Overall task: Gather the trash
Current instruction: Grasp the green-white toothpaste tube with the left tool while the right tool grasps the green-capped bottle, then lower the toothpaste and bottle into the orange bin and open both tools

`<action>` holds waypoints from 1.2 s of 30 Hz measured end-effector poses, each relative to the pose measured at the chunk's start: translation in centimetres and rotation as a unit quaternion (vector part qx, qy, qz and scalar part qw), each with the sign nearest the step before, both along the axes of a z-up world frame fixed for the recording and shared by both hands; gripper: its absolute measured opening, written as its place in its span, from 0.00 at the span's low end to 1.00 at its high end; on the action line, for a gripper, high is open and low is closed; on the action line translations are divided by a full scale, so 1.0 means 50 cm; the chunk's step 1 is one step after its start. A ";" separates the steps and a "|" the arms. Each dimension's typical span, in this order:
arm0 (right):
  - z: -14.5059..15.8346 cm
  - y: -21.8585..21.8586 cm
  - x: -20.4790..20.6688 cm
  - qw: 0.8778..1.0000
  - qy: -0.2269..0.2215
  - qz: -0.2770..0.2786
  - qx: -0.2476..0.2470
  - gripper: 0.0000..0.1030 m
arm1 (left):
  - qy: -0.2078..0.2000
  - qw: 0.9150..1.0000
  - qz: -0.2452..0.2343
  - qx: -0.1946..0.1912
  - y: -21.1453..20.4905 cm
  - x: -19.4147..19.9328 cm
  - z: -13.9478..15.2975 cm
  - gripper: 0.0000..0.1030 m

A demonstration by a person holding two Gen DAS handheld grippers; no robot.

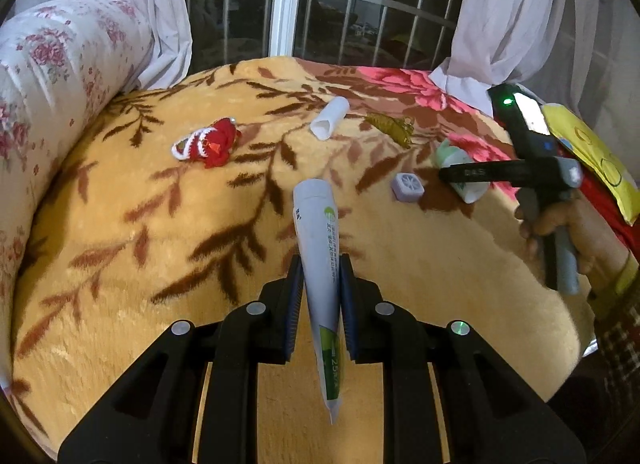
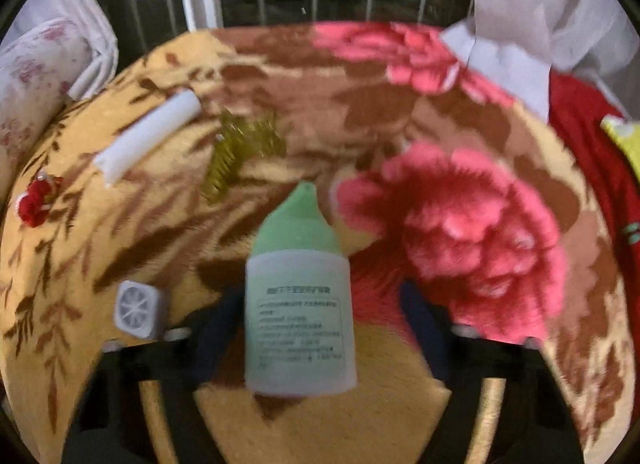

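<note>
My left gripper (image 1: 320, 276) is shut on a white and green tube (image 1: 318, 264) and holds it above the flowered blanket (image 1: 120, 223). My right gripper (image 2: 320, 304) is open, its fingers either side of a white bottle with a green cap (image 2: 300, 304) lying on the blanket; the view is blurred. The right gripper (image 1: 452, 173) also shows at the right of the left wrist view, over that bottle (image 1: 460, 171). A white paper roll (image 1: 330, 117) (image 2: 148, 137), a small square lilac box (image 1: 407, 185) (image 2: 138, 310), an olive hair claw (image 1: 390, 127) (image 2: 240, 151) and a red knitted piece (image 1: 210, 141) (image 2: 36, 199) lie on the blanket.
A rolled floral quilt (image 1: 44, 75) lies along the left. Curtains (image 1: 520, 11) and a barred window (image 1: 360, 3) stand behind. A yellow bag (image 1: 592, 151) and red cloth (image 2: 592, 143) are at the right. The person's hand (image 1: 560, 232) holds the right gripper.
</note>
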State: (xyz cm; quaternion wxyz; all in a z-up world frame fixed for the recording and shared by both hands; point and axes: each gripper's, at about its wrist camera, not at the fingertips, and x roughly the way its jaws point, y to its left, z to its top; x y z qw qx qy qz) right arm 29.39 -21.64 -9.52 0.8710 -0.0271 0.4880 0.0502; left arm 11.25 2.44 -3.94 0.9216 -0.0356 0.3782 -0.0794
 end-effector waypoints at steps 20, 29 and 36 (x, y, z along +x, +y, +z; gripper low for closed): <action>0.155 0.046 -0.434 0.976 -0.084 0.178 0.090 0.45 | 0.015 0.995 -0.095 -0.018 -0.022 -0.213 0.019 0.17; 0.008 0.124 -0.671 0.947 0.051 0.289 0.127 0.45 | 0.160 0.975 -0.157 -0.002 -0.027 -0.349 -0.112 0.17; -0.175 0.188 -0.694 0.937 0.162 0.296 0.089 0.45 | 0.259 0.952 -0.160 0.018 -0.033 -0.361 -0.233 0.18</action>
